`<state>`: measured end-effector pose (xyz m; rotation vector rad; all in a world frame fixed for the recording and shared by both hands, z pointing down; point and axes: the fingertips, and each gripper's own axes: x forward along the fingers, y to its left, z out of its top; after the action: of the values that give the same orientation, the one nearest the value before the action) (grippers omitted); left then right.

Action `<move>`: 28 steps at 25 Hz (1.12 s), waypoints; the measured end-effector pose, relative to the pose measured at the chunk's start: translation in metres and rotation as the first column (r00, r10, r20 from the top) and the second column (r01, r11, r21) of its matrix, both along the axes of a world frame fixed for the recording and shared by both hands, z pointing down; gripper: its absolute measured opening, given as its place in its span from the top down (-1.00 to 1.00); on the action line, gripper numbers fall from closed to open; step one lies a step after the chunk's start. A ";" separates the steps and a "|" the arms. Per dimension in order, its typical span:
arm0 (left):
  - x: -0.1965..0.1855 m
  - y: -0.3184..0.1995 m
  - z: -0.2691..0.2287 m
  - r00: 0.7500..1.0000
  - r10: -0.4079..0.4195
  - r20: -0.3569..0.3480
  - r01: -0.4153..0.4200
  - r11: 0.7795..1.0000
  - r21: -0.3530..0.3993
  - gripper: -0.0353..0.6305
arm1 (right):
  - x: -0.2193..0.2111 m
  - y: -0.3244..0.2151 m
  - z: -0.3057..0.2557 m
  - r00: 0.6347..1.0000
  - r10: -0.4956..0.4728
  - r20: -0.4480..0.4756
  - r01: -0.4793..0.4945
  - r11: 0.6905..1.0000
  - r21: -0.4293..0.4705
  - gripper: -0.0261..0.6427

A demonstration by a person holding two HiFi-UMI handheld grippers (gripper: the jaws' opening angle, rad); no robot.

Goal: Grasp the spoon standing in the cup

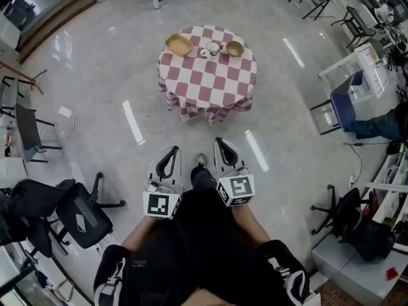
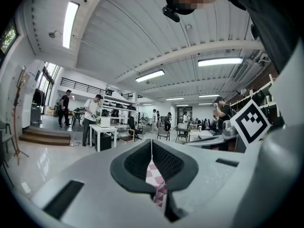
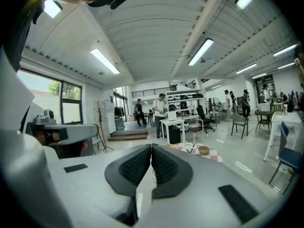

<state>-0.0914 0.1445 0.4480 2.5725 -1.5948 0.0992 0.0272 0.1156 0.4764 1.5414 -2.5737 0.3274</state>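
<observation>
Far beyond the closed left gripper point(image 1: 173, 152) and closed right gripper point(image 1: 220, 143) stands the spoon point(image 1: 214, 46).

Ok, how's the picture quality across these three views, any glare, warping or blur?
Head view: even light, streaks of lamp glare on the glossy floor, edges bent by fisheye, the table small but sharp. Left gripper view: heavy fisheye, a ceiling lamp blown out, corners vignetted. Right gripper view: same warping, bright lamps, room fairly sharp.
</observation>
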 end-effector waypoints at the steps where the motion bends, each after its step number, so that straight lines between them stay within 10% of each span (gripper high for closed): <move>1: 0.008 -0.015 -0.002 1.000 -0.001 0.005 0.001 1.000 -0.008 0.85 | 0.007 -0.014 0.000 1.000 -0.006 -0.001 0.006 1.000 -0.005 0.84; 28: 0.079 -0.260 0.000 1.000 0.026 -0.010 -0.025 1.000 0.009 0.85 | 0.080 -0.252 0.034 0.999 0.043 -0.025 -0.044 0.998 -0.053 0.84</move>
<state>-0.0126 -0.1156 0.4477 2.5963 -1.5629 0.0805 0.1074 -0.1368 0.5106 1.5749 -2.4959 0.3767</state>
